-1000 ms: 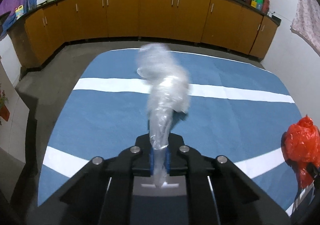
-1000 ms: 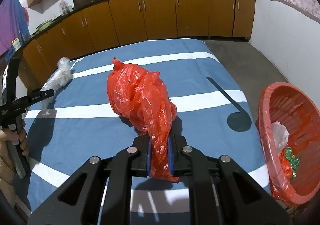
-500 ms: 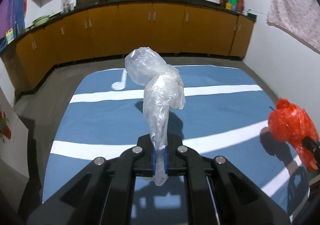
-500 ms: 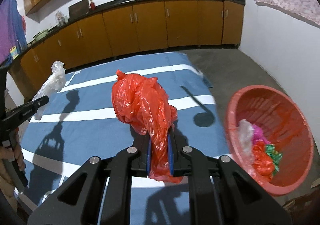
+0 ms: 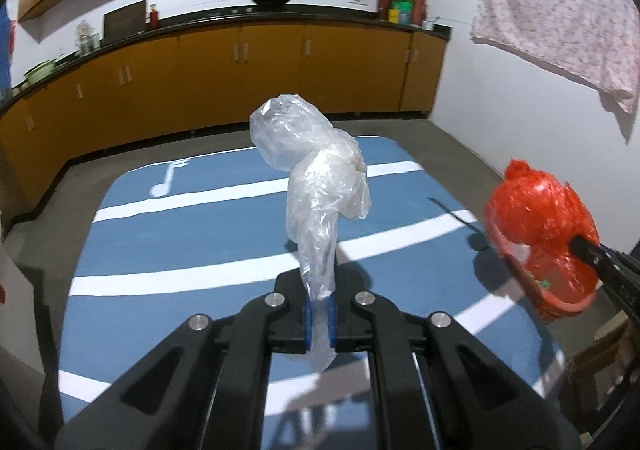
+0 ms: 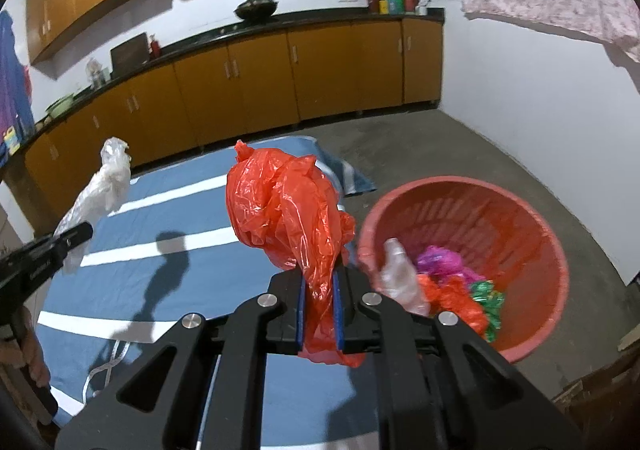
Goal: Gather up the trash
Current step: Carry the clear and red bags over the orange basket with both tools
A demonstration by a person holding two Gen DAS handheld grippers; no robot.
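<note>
Both claws swinging toward red basket (image 6: pixel 520 210): right claw (image 6: pixel 319 314) pinching red bag (image 6: pixel 280 206) beside rim for dropping; left claw (image 5: pixel 319 314) pinching clear bag (image 5: pixel 316 178), trailing over blue mat (image 5: pixel 180 242).

The left gripper (image 5: pixel 319 316) is clamped tight, its blue pads (image 5: pixel 307 320) pressed on the neck of a clear bag (image 5: pixel 316 174) that stands up and forward of the fingers. The right gripper (image 6: pixel 319 314) is likewise closed, blue pads (image 6: pixel 301 316) pinching a red bag (image 6: pixel 284 206) that rises ahead of it. Both are held up in the air, level and pointing forward. The left gripper shows at the left edge of the right wrist view, a hand (image 6: pixel 30 350) under it.
</note>
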